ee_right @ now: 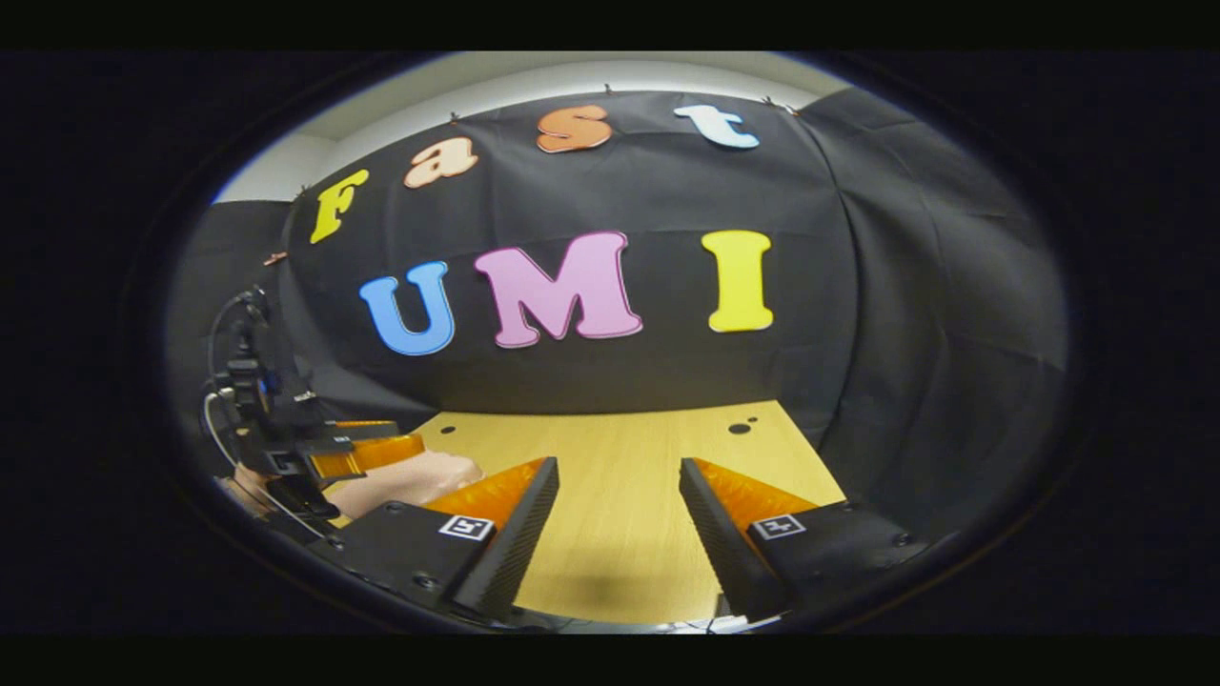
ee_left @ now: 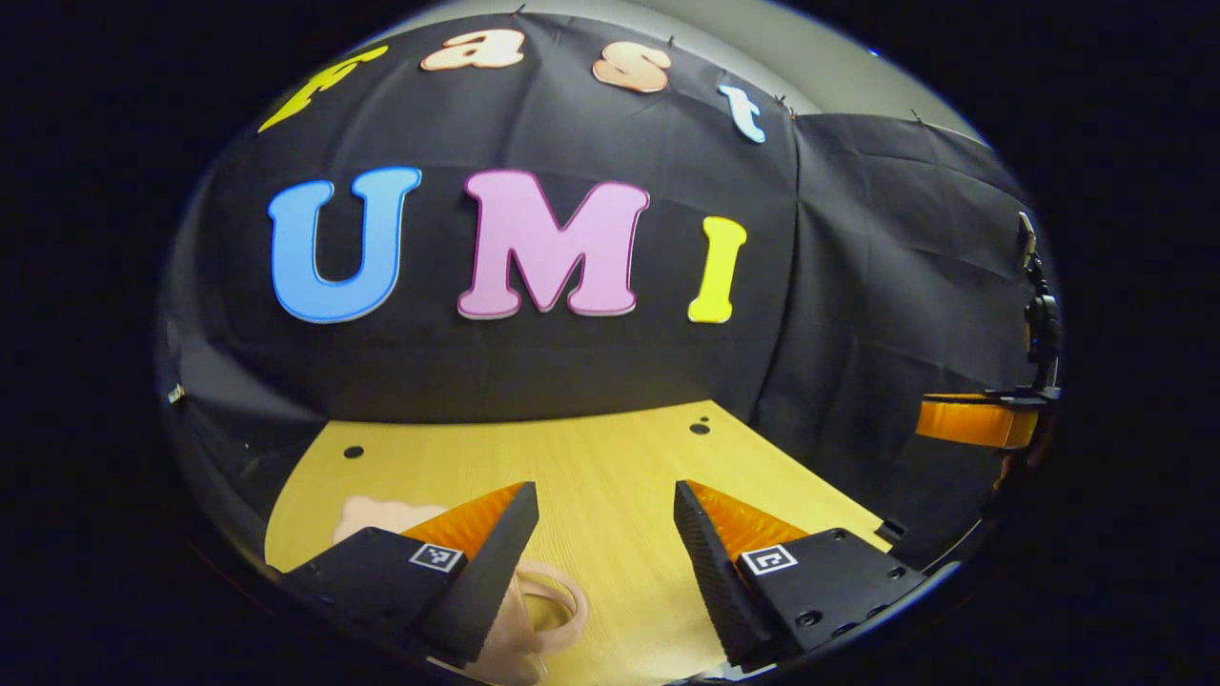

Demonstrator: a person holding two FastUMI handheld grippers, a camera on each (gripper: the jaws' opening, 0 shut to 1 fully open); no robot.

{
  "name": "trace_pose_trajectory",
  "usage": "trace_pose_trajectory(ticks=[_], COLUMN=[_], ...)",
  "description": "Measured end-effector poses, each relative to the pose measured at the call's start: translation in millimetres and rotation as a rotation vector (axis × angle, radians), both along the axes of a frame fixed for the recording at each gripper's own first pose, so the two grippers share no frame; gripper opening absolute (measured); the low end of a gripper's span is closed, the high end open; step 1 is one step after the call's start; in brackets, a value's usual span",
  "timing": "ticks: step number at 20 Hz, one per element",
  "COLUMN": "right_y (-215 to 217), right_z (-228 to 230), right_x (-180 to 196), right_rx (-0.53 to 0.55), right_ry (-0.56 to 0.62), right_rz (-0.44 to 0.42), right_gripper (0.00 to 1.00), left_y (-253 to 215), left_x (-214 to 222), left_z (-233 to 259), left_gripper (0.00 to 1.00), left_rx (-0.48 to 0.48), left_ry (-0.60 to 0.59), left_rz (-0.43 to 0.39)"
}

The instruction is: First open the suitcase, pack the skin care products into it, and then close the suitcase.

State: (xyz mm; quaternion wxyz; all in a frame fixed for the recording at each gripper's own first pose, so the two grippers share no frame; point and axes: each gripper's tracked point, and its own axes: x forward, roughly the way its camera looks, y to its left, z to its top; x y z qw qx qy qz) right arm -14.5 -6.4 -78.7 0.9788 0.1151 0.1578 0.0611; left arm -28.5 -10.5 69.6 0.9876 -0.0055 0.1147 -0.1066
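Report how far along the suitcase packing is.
Done: nothing that I can see. In hand: nothing; the left claw and the right claw both stand open over the wooden table. A pale pink item lies low beside the left claw; I cannot tell whether it is the suitcase. Left: seemingly opening the suitcase, packing the products and closing it.

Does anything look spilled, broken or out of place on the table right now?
Nothing stands out. The wooden table shows no spill or damage. Both tools, left and right, are open above it, holding nothing. A pale pink item lies beside the left tool.
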Motion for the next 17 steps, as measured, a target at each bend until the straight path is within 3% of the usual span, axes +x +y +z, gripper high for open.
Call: trace_pose_trajectory(ticks=[3,7,12,17], right_y=[4,1,-11,-19], right_z=[32,65,80,88], right_x=[14,26,29,23], right_rx=[-0.004,-0.021,-0.064,-0.12], right_ry=[-0.087,-0.178,-0.234,-0.272], right_rz=[-0.016,-0.064,-0.135,-0.162], right_gripper=[0.95,0.97,0.97,0.97], left_y=[1,25,16,-1], left_x=[-8,-20,-31,-37], left_z=[60,100,109,115], left_gripper=[0.93,0.97,0.97,0.97], left_rx=[0.011,0.074,0.127,0.086], left_ry=[-0.139,-0.236,-0.25,-0.239], left_rz=[0.039,0.182,0.146,0.107])
